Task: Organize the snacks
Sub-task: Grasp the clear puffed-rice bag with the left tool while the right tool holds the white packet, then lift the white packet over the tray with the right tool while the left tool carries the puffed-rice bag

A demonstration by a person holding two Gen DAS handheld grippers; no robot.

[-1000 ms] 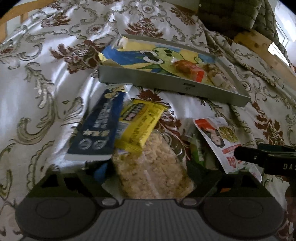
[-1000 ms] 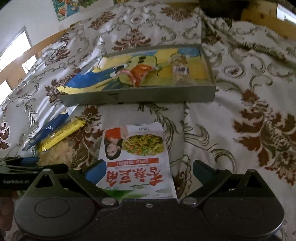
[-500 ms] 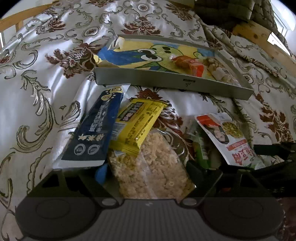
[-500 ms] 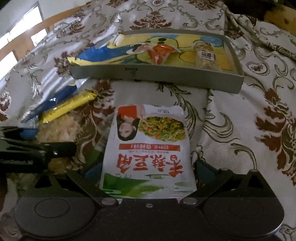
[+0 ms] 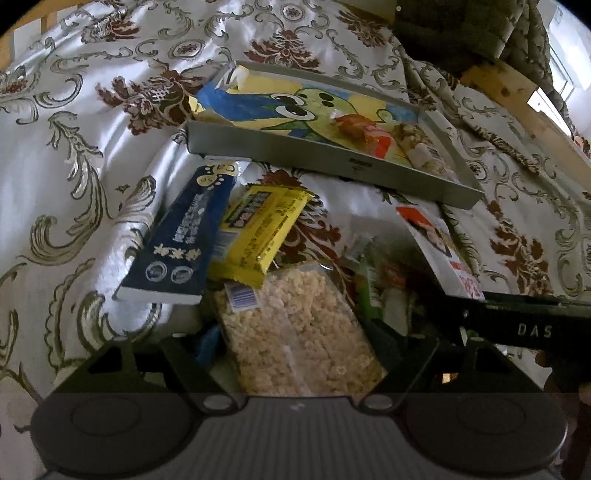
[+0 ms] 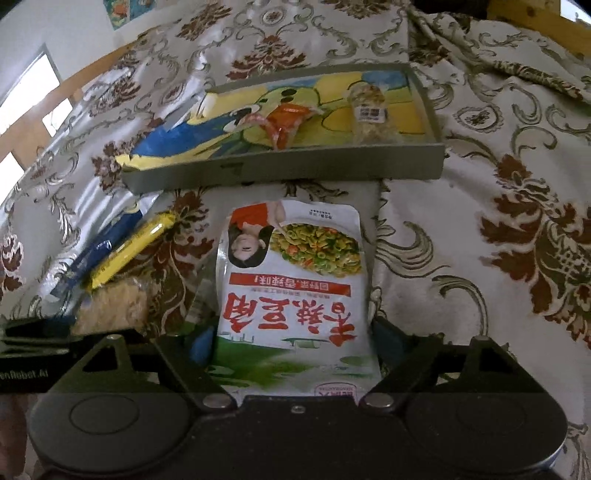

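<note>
A clear bag of puffed snack (image 5: 303,343) lies between my left gripper's (image 5: 295,332) fingers. Its jaws are closing and the pads touch the bag's sides. My right gripper (image 6: 295,343) is closing on a white pouch (image 6: 295,280) with red lettering, pads against its edges. Both bags rest on the patterned bedspread. A dark blue packet (image 5: 184,240) and a yellow bar (image 5: 262,229) lie just beyond the puffed snack. Farther off sits a grey tray (image 5: 332,162) with a cartoon lining, an orange packet (image 5: 369,133) and a clear packet (image 5: 417,144).
A green packet (image 5: 369,291) lies between the two bags, partly under the pouch (image 5: 439,240). My right gripper's black finger (image 5: 517,325) crosses the left wrist view's right side. A wooden bed frame (image 5: 517,96) and a dark quilted cover (image 5: 461,29) are behind the tray.
Both grippers' jaws have narrowed onto the bags between them. The hands have barely moved.
</note>
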